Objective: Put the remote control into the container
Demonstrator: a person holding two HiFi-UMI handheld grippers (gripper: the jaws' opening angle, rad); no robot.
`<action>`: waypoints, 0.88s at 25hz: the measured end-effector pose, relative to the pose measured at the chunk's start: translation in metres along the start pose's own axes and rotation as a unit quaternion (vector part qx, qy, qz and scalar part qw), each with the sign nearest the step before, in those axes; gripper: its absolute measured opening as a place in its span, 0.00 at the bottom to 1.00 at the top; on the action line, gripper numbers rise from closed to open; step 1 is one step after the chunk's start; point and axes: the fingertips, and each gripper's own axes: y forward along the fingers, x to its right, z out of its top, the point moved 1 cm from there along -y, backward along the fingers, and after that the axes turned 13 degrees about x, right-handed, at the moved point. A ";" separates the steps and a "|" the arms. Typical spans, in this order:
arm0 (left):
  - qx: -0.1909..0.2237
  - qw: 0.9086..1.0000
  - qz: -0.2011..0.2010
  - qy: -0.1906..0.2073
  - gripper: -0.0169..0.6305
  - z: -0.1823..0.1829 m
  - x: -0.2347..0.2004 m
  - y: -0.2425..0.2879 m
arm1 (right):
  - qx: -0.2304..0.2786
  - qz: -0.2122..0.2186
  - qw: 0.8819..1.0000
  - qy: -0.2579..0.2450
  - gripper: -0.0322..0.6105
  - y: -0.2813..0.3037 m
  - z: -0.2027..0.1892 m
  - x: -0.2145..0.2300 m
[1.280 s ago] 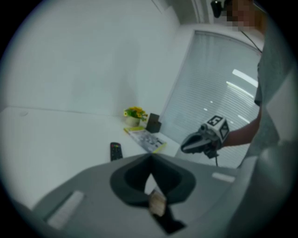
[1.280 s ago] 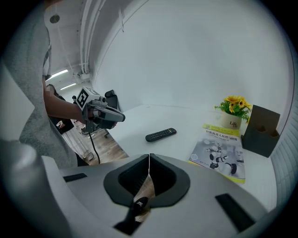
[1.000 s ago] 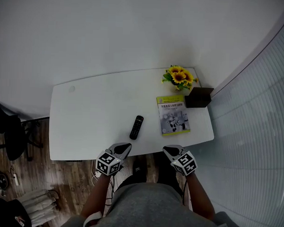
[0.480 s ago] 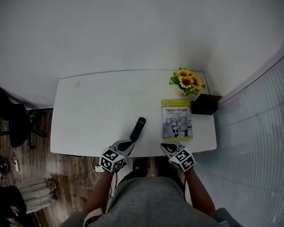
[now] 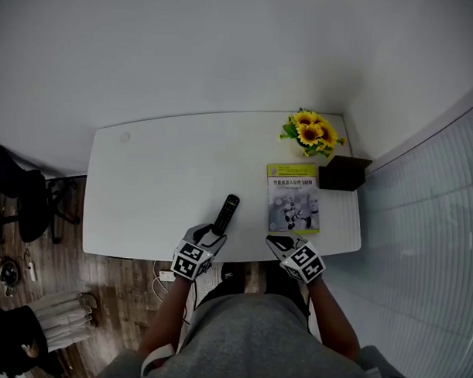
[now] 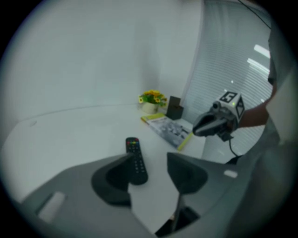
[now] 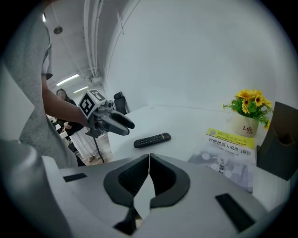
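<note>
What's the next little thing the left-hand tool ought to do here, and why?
Probably ease the left gripper forward until its jaws straddle the remote control. Its jaws have just been opening and nothing is between them yet. The remote lies flat on the table just ahead, by the tip of the left jaw, so a short advance should bring it within reach.

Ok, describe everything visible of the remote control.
The remote control is a slim black bar with rows of buttons, coloured ones at its far end. It lies flat, buttons up, on the table near the front edge, left of the booklet. Its near end sits at the jaw tips of the left gripper, just opening, not clamping it.
</note>
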 end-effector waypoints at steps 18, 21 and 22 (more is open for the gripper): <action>-0.185 0.981 0.063 0.013 0.66 -0.051 -0.031 0.056 | -0.015 0.003 1.000 0.026 0.08 -0.003 -0.021 0.012; -0.235 0.970 0.060 -0.003 0.62 -0.053 -0.039 0.059 | -0.018 0.005 0.999 0.031 0.08 -0.005 -0.027 0.013; -0.254 0.965 0.059 -0.007 0.58 -0.054 -0.040 0.058 | -0.017 0.005 0.999 0.032 0.08 -0.006 -0.027 0.013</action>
